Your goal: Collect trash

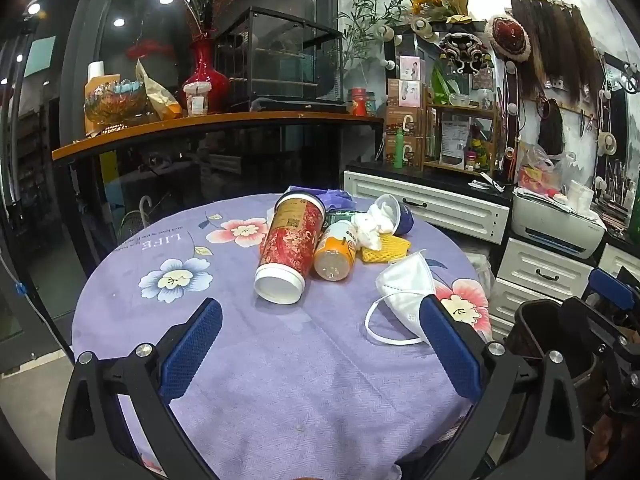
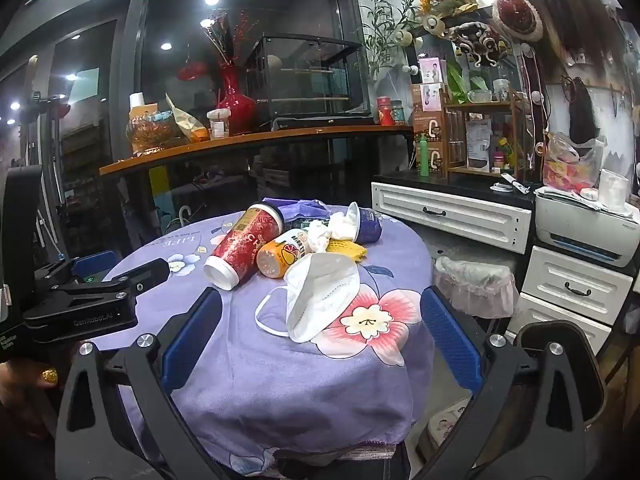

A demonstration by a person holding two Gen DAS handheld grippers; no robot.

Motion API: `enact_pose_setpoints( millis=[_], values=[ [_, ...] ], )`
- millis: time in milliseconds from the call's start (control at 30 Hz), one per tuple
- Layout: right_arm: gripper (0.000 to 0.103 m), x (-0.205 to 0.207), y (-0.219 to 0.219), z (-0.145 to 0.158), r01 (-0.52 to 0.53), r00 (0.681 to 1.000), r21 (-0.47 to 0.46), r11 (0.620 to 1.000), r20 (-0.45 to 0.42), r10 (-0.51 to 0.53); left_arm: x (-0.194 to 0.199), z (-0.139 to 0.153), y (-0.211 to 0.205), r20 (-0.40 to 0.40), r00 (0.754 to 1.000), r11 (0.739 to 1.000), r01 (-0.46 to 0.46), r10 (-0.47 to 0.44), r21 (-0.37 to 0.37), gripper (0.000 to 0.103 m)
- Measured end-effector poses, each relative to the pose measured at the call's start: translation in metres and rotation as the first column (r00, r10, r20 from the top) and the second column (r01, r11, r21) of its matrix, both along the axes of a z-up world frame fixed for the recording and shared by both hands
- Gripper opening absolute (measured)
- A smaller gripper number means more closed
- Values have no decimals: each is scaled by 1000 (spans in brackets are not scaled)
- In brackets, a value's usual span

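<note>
Both tongs, left [image 1: 320, 320] and right [image 2: 320, 308], gape wide and empty above the bench [image 1: 240, 380], where the trash heap [image 1: 320, 236] lies toward the far side. Only the right wrist view shows a lined bin [image 2: 474, 280], perhaps, beside the bench, and a hand [image 2: 24, 384] gripping the left tool.

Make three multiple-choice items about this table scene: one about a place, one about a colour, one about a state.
1. Where does the mask lie?
A. nearest the camera, in front of the cups
B. behind the cups
C. on the orange shelf

2. What colour is the cloth on the table?
A. green
B. purple with flowers
C. plain white

3. How does the red cup stand?
A. upright
B. on its side
C. held in a tool

Answers:
1 A: in the right wrist view the mask is the closest piece of the pile.
2 B: purple fabric with pink and blue flowers covers the table.
3 B: the red cup lies tipped over with its white end toward the camera; the left tool and right tool are open and hold nothing.
</note>
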State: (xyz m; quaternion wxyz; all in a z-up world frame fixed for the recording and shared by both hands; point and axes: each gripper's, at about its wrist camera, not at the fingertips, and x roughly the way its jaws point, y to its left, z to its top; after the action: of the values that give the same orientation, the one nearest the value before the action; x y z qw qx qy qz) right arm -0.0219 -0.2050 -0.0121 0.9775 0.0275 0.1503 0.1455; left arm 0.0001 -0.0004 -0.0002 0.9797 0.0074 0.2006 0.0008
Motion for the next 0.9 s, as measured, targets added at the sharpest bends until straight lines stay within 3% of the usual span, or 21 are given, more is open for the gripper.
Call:
enact_pose_setpoints(
  millis=[900],
  values=[
    [98, 4, 1, -12, -8, 1000, 19, 1000, -18, 8, 1, -5, 3, -3, 1000, 1000, -3, 3, 6, 98]
  ],
)
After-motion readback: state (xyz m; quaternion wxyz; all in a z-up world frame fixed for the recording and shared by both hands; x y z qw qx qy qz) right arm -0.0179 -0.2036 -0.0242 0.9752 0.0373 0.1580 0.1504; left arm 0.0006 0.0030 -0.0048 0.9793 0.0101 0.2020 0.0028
